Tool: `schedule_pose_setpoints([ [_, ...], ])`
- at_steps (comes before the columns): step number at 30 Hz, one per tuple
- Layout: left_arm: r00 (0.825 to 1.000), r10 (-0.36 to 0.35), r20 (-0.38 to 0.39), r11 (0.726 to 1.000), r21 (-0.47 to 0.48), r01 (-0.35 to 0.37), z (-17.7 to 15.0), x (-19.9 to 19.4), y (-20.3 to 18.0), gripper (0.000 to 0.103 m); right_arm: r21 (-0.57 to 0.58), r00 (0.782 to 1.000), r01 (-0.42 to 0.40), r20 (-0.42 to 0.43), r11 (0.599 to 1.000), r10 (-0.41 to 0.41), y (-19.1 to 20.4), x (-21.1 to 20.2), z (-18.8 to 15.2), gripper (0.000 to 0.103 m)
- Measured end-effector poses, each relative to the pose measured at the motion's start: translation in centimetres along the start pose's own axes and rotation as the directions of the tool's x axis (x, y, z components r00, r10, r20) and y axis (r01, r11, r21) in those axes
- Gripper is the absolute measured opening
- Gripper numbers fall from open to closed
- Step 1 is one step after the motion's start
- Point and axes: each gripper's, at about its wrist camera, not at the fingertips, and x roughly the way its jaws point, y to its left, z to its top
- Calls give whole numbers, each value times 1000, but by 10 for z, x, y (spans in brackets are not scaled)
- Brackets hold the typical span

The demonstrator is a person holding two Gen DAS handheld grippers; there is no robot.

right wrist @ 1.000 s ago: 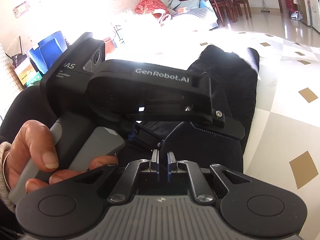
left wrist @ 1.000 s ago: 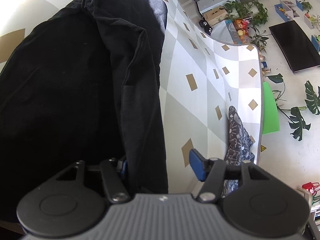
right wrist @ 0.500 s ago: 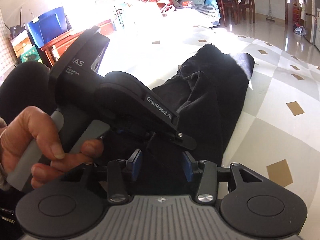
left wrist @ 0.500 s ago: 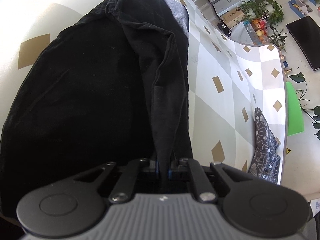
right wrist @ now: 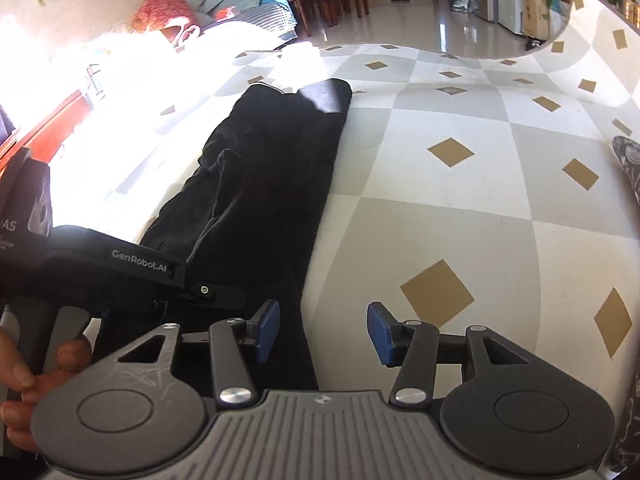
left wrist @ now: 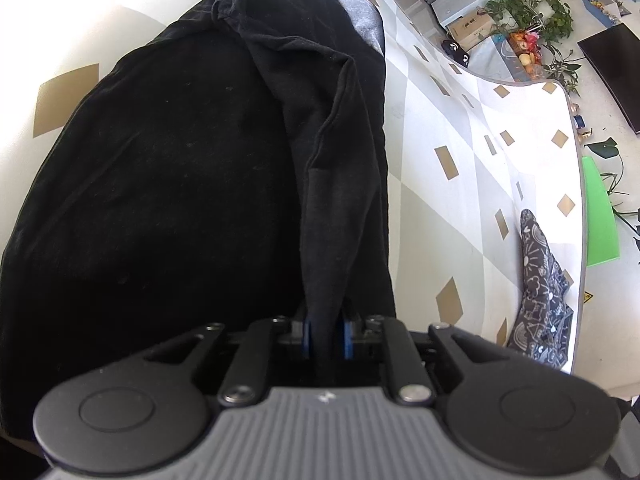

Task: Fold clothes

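A: Black garment (left wrist: 168, 184) on the checkered bench (left wrist: 452, 200), half folded lengthwise, loose flap on top.
B: Grippers?
A: Left gripper (left wrist: 325, 338) clenched on its near edge; right gripper (right wrist: 323, 332) opening, empty. Crosswise folds probably left.

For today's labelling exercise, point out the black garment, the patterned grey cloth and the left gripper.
black garment (left wrist: 168, 184), left wrist view, broad flat body.
patterned grey cloth (left wrist: 540, 276), left wrist view, its middle.
left gripper (left wrist: 325, 334), left wrist view, between its fingers.

A black garment (left wrist: 168, 184) lies long and partly folded, its near edge bunched between the left gripper's (left wrist: 325, 338) pads.
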Motion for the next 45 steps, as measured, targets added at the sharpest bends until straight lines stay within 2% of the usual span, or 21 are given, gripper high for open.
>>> schedule_pose_setpoints([
  [2, 1000, -4, 4, 1000, 8, 4, 0, 0, -2, 21, 19, 1000, 3, 2, 1000, -3, -3, -1, 0, 48],
  [5, 1000, -5, 12, 1000, 30, 5, 0, 0, -6, 24, 18, 1000, 8, 12, 1000, -9, -1, 1, 0, 48],
  [9, 1000, 14, 19, 997, 77, -15, -2, 0, -12, 12, 22, 1000, 13, 2, 1000, -13, -2, 7, 0, 48],
  [11, 1000, 12, 20, 997, 71, -14, -3, 0, -10, 6, 25, 1000, 19, -8, 999, -19, -2, 9, 0, 48],
  [15, 997, 39, 68, 996, 83, -44, -6, -11, -13, 3, 26, 999, 30, -29, 999, -29, 0, 15, -2, 48],
  [20, 986, 104, 132, 988, 99, -118, -9, -32, -16, 3, 3, 999, 25, -45, 1000, -25, 6, 20, -4, 49],
  [24, 971, 163, 173, 982, 64, -176, -13, -55, -7, 3, -30, 998, 10, -67, 999, -12, 16, 24, -6, 50],
  [31, 927, 284, 246, 955, 17, -297, -26, -96, 5, 3, -118, 994, -37, -106, 992, 25, 42, 34, -12, 52],
  [39, 887, 428, 176, 904, -51, -426, -42, -104, 29, 4, -241, 990, -99, -118, 966, 72, 74, 39, -17, 53],
  [45, 861, 502, 83, 865, -64, -498, -45, -91, 40, 14, -305, 977, -189, -154, 933, 148, 94, 41, -26, 53],
])
